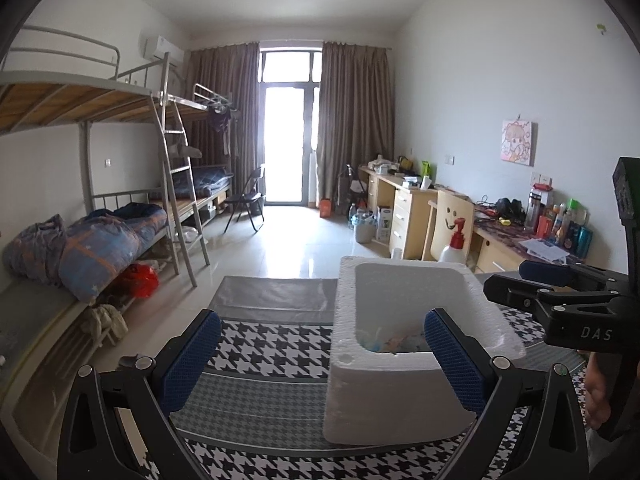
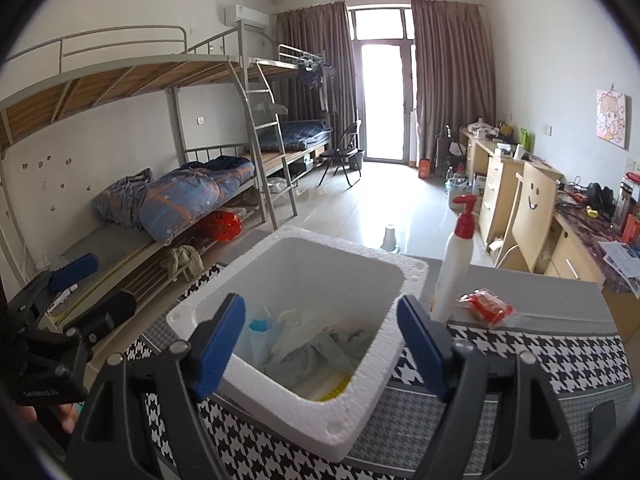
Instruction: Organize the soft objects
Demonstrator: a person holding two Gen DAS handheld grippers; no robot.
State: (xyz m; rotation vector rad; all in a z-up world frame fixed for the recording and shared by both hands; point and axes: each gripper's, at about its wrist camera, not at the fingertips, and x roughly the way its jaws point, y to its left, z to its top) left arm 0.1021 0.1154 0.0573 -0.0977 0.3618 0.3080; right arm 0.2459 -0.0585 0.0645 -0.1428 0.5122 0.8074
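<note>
Styrofoam box (image 2: 304, 280) holds soft items; left tool (image 1: 320, 364) and right tool (image 2: 320, 344) both spread, empty.

The bench (image 2: 520, 364) wears a houndstooth cloth (image 2: 500, 344); a white foam box (image 2: 304, 404) sits centre; at two o'clock stand a pump bottle (image 2: 454, 268) and a red packet (image 2: 490, 306).
</note>
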